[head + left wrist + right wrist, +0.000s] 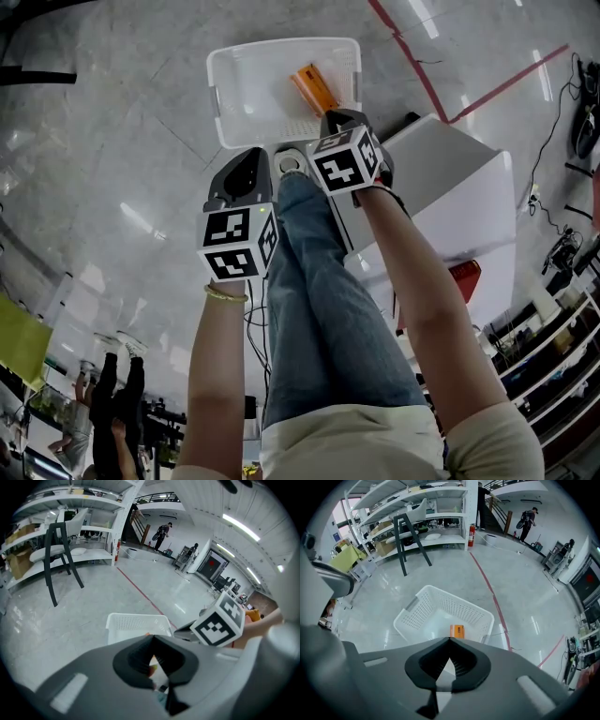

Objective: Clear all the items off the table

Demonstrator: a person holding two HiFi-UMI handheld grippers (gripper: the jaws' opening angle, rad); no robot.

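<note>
White basket [239, 98] on grey floor [112, 141]; white table [459, 187] beside

The grey floor [112, 141] is gleaming, polished and smooth. The white basket [281, 43] is showing perforated, slightly translucent plastic. The right gripper [449, 641] is looking like matt grey plastic. The blue jeans [319, 300] are showing soft matt denim, and the desk [459, 178] is looking smooth and white.

white perforated basket [225, 94], orange box [314, 89]

Bright; ovhd strips [240, 527]; glare on floor [141, 220]; fisheye edges dark.
</note>
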